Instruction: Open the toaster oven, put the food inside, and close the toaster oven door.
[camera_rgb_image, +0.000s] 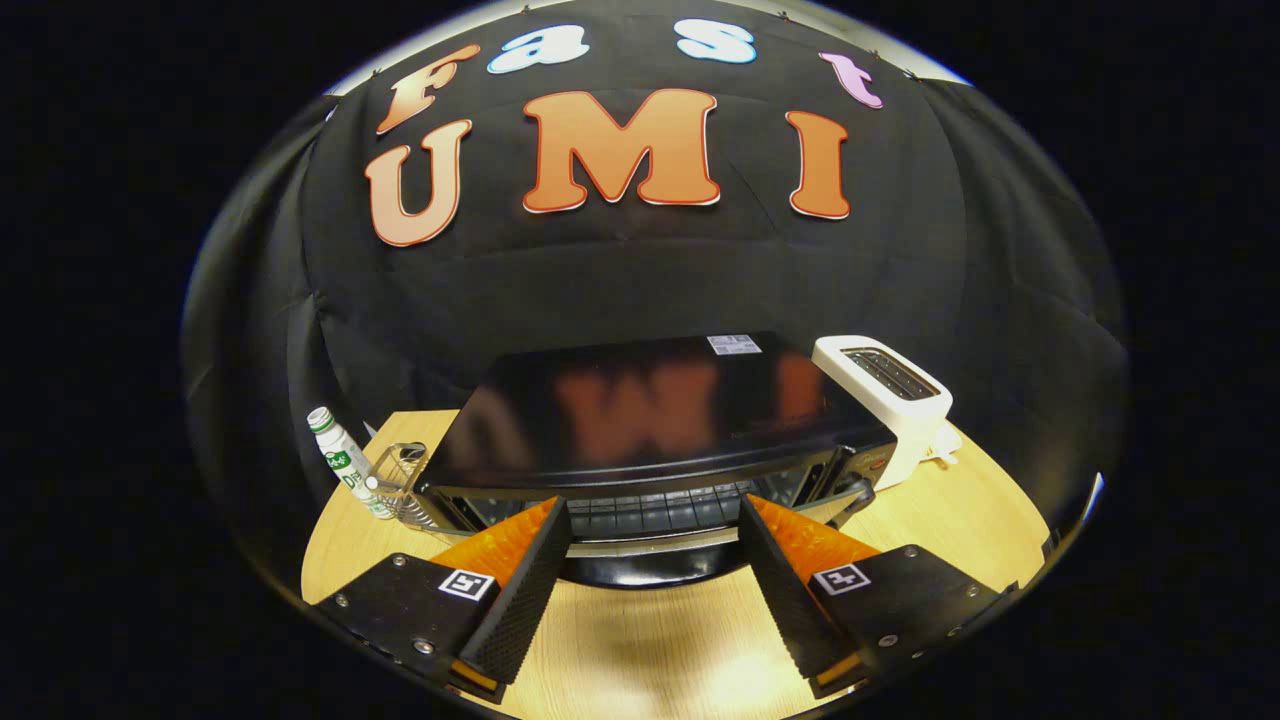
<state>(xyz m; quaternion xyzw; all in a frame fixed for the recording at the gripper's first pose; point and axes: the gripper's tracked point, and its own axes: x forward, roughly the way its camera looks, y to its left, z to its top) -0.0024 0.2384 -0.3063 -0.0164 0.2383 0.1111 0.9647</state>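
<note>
A fisheye view looks forward and down along a handheld gripper toward a black toaster oven on a pale wooden tabletop. The jaws stand released, spread wide apart with nothing between them but bare tabletop and the front of the oven just ahead.

The toaster oven sits in the middle of the tabletop, its long axis running left to right across the view, its front facing the gripper. Its glossy top mirrors the booth wall behind it. Through the front a wire rack shows; whether the door is shut or already dropped open cannot be told for certain, though a dark curved band, likely the handle or the door's edge, lies low between the fingertips. The control end seems to be on the oven's right.

To the oven's left, touching or just beside it, stands a small wire basket, and beside that a white plastic bottle with a green cap, tilted slightly. Behind the oven's right end stands a white slot toaster.

No food can be made out. The wide, centred jaws suggest the gripper is lined up on the door, probably to work its handle.
</note>
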